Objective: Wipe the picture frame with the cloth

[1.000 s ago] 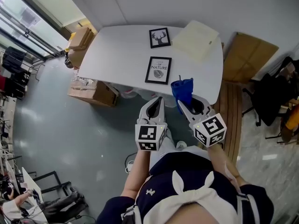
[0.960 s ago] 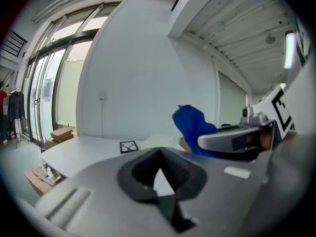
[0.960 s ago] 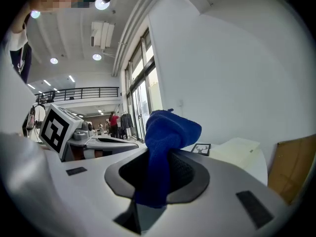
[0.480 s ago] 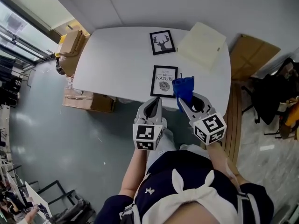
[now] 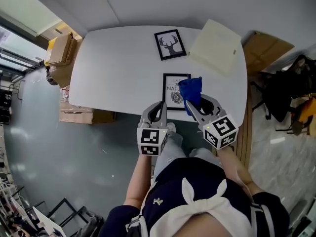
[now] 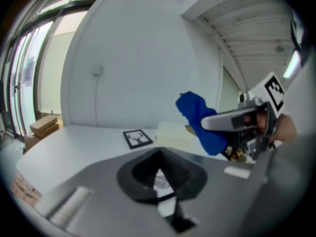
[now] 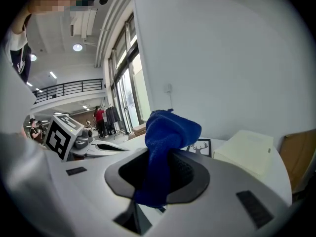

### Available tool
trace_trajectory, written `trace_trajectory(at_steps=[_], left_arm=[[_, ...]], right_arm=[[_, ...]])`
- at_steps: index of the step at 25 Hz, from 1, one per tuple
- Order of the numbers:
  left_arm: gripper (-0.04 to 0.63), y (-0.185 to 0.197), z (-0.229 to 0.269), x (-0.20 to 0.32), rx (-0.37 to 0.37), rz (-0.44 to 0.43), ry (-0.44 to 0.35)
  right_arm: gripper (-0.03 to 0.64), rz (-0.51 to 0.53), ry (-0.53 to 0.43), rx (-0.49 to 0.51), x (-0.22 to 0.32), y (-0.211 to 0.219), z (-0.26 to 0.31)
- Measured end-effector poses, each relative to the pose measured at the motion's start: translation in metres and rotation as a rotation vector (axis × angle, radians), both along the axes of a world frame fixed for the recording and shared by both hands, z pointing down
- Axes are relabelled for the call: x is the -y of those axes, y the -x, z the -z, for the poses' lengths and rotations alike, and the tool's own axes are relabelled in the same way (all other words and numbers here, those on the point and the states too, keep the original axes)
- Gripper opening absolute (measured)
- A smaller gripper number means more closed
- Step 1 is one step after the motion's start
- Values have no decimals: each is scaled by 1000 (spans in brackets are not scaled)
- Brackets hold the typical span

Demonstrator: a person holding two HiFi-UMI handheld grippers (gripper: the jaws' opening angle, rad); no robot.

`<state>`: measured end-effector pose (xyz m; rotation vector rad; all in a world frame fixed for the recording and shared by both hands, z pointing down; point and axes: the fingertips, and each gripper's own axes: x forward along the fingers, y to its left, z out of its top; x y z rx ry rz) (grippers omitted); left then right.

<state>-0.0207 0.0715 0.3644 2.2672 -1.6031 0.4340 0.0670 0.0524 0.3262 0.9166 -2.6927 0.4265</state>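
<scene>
Two black picture frames lie on the white table point(image 5: 118, 68): a deer print point(image 5: 170, 44) farther back and a leaf print point(image 5: 173, 90) near the front edge. My right gripper point(image 5: 190, 104) is shut on a blue cloth point(image 5: 191, 91), which hangs above the leaf frame's right side. In the right gripper view the cloth point(image 7: 165, 142) bulges up out of the jaws, with the deer frame point(image 7: 200, 146) beyond. My left gripper point(image 5: 157, 108) hovers at the table's front edge, just left of the leaf frame, jaws together and holding nothing.
A cream flat box point(image 5: 216, 47) lies at the table's back right corner. Cardboard boxes point(image 5: 59, 48) stand on the floor left of the table, another carton point(image 5: 81, 115) below its left corner. Brown cardboard point(image 5: 264, 48) and a dark chair point(image 5: 291, 93) are to the right.
Both grippers have moved forward toward the table with the person. The cloth has gone from the table's front edge to above the leaf frame's right side.
</scene>
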Motion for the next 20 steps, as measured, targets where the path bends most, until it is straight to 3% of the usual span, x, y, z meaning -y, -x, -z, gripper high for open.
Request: trace_trajectory(at_steps=[11,20], left_arm=[[5,16,-64,31,-41,-97,121],[5,15,-104,48,-7,-209,183]], right_arm=[[94,-58,70,-76,40,24,-39],[94,-100,94,-122,63,31,-72]])
